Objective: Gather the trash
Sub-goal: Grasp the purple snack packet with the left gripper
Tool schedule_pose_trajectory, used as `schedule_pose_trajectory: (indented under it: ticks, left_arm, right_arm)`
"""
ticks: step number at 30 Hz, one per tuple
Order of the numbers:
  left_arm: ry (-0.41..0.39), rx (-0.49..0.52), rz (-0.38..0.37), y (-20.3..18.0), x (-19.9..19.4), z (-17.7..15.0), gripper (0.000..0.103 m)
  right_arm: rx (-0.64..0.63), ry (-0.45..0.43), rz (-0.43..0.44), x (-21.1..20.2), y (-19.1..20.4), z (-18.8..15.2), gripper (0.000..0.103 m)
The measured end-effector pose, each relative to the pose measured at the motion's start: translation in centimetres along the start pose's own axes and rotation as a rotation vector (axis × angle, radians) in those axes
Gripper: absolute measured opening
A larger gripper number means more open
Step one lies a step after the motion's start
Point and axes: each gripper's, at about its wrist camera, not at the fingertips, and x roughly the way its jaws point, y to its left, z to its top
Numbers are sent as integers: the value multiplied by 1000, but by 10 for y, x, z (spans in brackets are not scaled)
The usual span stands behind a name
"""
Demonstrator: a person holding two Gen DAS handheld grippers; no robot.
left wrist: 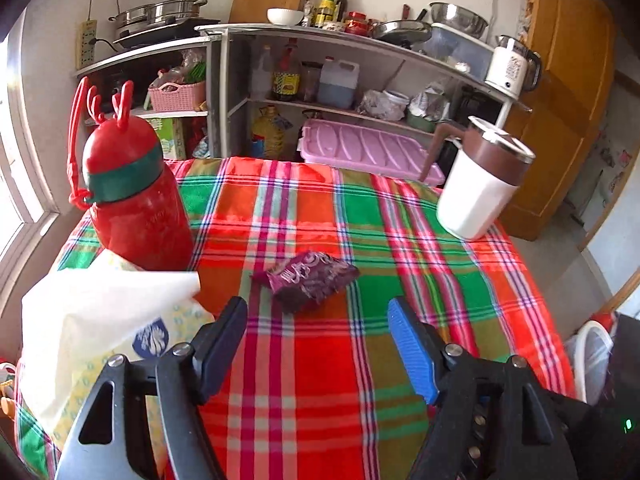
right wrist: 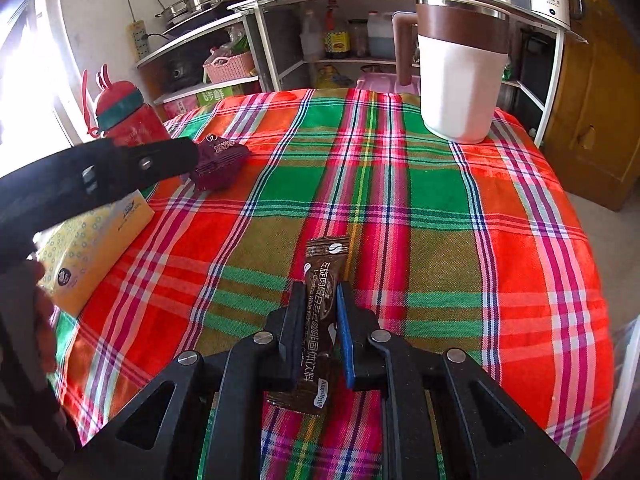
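Observation:
A crumpled purple snack wrapper point(left wrist: 312, 278) lies on the plaid tablecloth point(left wrist: 320, 380). My left gripper point(left wrist: 318, 308) is open, just short of the wrapper, one finger on each side of it. In the right wrist view the left gripper point(right wrist: 188, 160) reaches in from the left and touches the purple wrapper point(right wrist: 220, 160). My right gripper point(right wrist: 318, 292) is shut on a brown coffee stick packet point(right wrist: 320, 304), held above the tablecloth point(right wrist: 440, 220).
A red antlered bottle point(left wrist: 136, 196) and a yellow tissue box point(left wrist: 92, 340) stand at the left. A white jug with a brown lid point(left wrist: 476, 184) stands at the far right corner. Kitchen shelves point(left wrist: 320, 80) lie behind the table. A white-lined bin point(left wrist: 592, 356) stands off the table's right edge.

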Motion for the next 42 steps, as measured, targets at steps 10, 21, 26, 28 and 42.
schedule_pose_trajectory:
  ticks: [10, 21, 26, 28, 42]
  left_arm:
    - [66, 90, 73, -9, 44, 12, 75]
    - [72, 90, 95, -12, 56, 10, 69]
    - [71, 85, 98, -9, 54, 10, 60]
    - [62, 81, 96, -9, 49, 10, 59]
    - [-8, 94, 25, -32, -10, -6, 59]
  right_arm:
    - [20, -2, 28, 0, -5, -1, 16]
    - [29, -4, 40, -1, -7, -1, 16]
    - [28, -5, 38, -1, -7, -2, 16]
    - [33, -6, 43, -1, -8, -2, 16]
    - [106, -35, 45, -28, -26, -17, 16]
